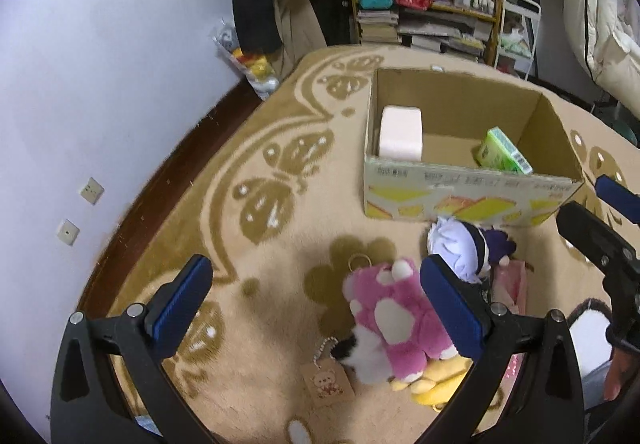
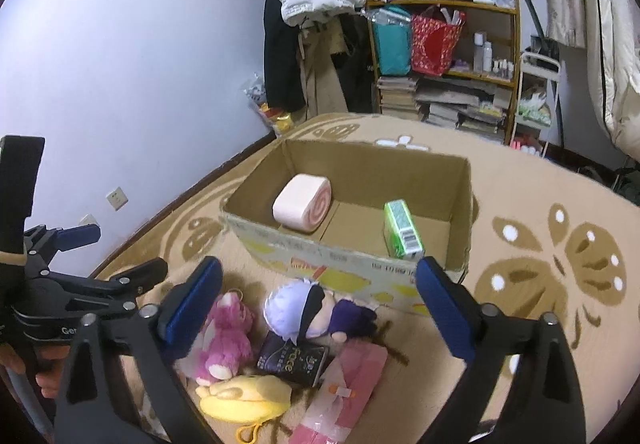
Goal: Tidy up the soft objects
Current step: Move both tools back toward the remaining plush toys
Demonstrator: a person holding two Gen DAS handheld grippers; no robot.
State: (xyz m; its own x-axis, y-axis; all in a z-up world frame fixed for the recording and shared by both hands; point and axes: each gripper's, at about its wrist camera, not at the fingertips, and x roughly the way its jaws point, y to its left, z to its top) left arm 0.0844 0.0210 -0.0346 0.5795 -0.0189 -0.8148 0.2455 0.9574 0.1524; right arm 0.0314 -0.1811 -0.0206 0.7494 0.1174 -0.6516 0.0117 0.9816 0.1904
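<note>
Sorting barely begun: two items boxed, a pile left.
Your cardboard box (image 2: 460, 204) holds only the pink roll (image 2: 302, 202) and green pack (image 2: 402, 230); both the left gripper (image 1: 316, 304) and right gripper (image 2: 316, 304) gape wide, empty, above the pink plush (image 1: 394, 318), doll (image 2: 304, 310) and yellow plush (image 2: 244, 398).

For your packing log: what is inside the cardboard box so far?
Inside the cardboard box: a pink rolled towel at its left end and a green packet toward the right. The near wall hides some of the floor.

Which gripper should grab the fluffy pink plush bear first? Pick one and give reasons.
Left. In the left wrist view the pink plush bear lies between the open left gripper fingers, close below. The open right gripper is centred on the white-haired doll; the bear sits at its left finger.
</note>
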